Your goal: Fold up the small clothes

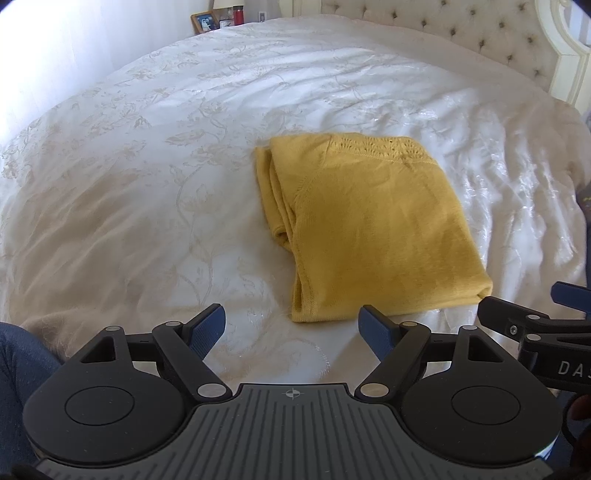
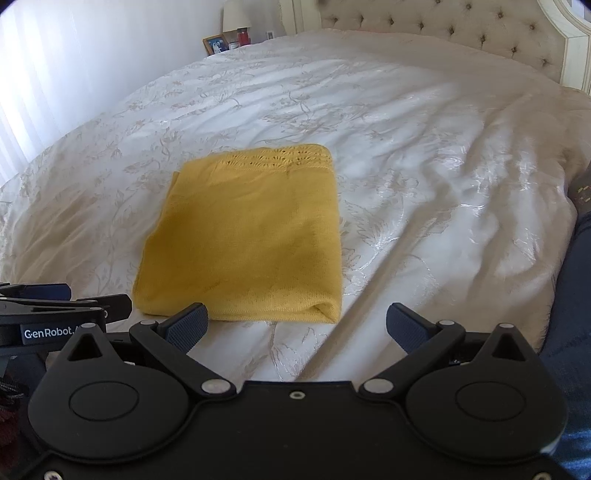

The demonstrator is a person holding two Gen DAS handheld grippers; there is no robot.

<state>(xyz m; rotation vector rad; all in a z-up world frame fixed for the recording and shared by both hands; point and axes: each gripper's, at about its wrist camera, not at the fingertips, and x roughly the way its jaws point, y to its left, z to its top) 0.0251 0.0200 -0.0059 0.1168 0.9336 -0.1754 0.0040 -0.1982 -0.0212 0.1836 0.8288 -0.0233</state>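
Observation:
A yellow knit garment point(image 1: 369, 229) lies folded into a rough rectangle on the white bedspread point(image 1: 147, 184). It also shows in the right wrist view point(image 2: 251, 236). My left gripper point(image 1: 293, 328) is open and empty, just short of the garment's near edge. My right gripper point(image 2: 297, 325) is open and empty, at the garment's near right corner, not touching it. Each gripper shows at the edge of the other's view: the right one point(image 1: 535, 325) and the left one point(image 2: 55, 310).
A tufted cream headboard point(image 2: 461, 33) stands at the far right. A nightstand with a framed photo point(image 2: 216, 44), a red jar point(image 2: 242, 37) and a lamp stands at the far end. The person's blue-clad leg point(image 2: 576, 295) is at the right.

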